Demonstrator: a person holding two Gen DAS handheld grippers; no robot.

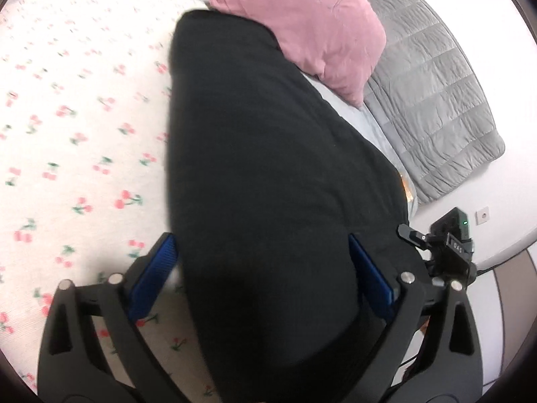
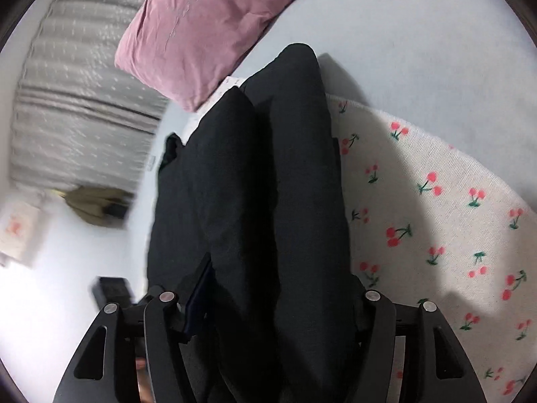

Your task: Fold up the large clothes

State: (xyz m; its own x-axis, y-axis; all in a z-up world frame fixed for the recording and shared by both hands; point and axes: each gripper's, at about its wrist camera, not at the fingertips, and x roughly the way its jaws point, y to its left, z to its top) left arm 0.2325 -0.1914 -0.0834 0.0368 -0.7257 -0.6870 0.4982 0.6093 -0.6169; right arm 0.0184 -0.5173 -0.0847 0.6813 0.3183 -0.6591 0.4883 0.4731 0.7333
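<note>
A large black garment (image 1: 261, 168) lies folded lengthwise on a white cherry-print cloth (image 1: 74, 117) on the bed. My left gripper (image 1: 263, 275) stands wide open with its blue pads (image 1: 154, 278) on either side of the garment's near end. In the right wrist view the black garment (image 2: 261, 201) runs as two thick folds away from the camera. My right gripper (image 2: 268, 302) has its fingers on either side of the thick bundle and looks open around it; the right pad is hidden by cloth.
A pink pillow (image 1: 302, 20) lies at the garment's far end, also in the right wrist view (image 2: 201, 23). A grey quilted blanket (image 1: 429, 94) lies to the right. The other gripper (image 1: 446, 245) shows at the left view's right edge. An olive item (image 2: 94, 205) lies at left.
</note>
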